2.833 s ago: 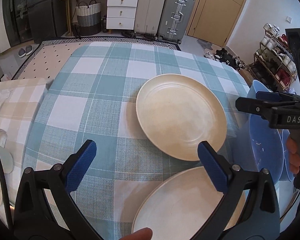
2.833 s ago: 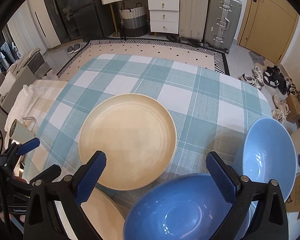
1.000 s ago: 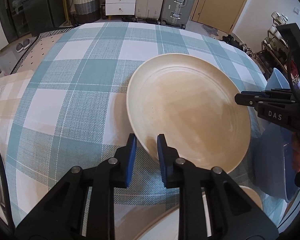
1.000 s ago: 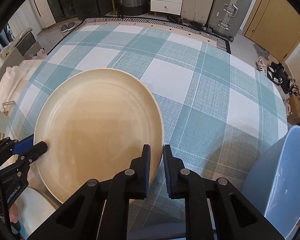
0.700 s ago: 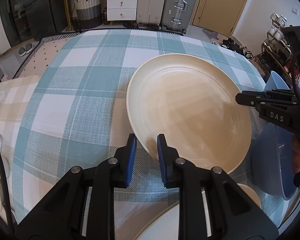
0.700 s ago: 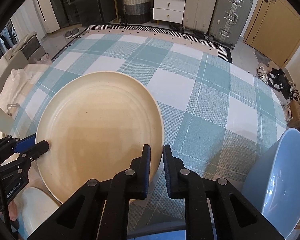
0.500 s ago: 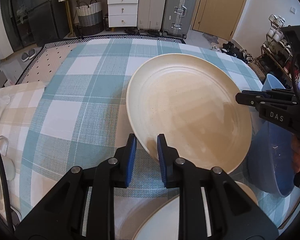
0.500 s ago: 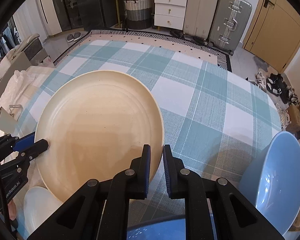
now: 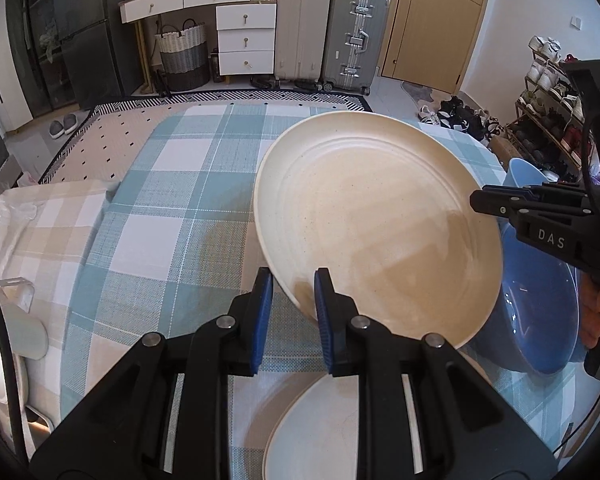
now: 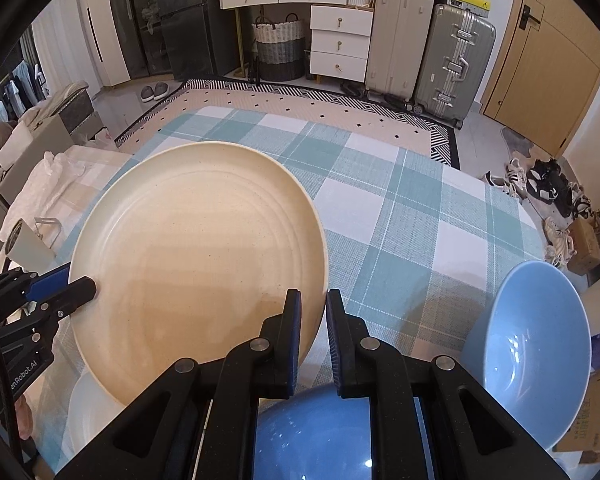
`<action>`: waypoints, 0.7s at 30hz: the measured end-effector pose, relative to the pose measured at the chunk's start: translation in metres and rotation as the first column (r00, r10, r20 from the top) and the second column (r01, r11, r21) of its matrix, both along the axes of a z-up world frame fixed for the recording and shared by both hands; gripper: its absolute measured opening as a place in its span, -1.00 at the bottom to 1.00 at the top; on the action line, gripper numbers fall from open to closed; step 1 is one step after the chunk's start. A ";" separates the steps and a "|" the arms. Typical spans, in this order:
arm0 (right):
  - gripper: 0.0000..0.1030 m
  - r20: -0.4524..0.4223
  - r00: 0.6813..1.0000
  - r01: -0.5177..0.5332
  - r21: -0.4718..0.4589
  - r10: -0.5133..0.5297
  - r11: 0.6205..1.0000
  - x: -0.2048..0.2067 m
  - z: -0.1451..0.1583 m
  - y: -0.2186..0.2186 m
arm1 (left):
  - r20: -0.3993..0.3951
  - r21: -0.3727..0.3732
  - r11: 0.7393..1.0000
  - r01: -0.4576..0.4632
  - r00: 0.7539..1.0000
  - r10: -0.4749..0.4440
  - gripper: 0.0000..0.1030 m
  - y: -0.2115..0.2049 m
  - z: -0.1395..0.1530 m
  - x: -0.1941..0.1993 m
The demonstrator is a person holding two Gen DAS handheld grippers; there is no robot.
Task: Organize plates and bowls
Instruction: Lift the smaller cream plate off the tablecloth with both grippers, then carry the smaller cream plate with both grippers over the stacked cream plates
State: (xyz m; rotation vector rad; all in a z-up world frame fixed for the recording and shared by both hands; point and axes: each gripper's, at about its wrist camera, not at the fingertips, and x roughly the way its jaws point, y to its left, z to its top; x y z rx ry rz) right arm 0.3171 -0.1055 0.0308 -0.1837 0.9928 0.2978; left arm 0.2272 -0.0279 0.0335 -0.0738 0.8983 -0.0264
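We had the left gripper (image 9: 293, 294) and right gripper (image 10: 313, 320) each clamped on opposite rims of the cream plate (image 9: 374, 216), lifted centre-frame above the checked table (image 9: 188, 184); it looked stiff, smooth, breakable, best pinched at the rim.

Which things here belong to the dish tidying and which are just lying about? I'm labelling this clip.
Job:
- held plate, gripped by the left gripper and right gripper
- second plate
- two blue bowls

Lying about:
- suitcases
- basket
- shoes
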 end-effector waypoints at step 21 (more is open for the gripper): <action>-0.75 0.066 0.998 0.020 0.039 -0.022 0.999 -0.071 0.037 0.001 | 0.068 0.041 0.999 0.011 0.998 -0.014 -0.65 -0.007 0.042 -0.070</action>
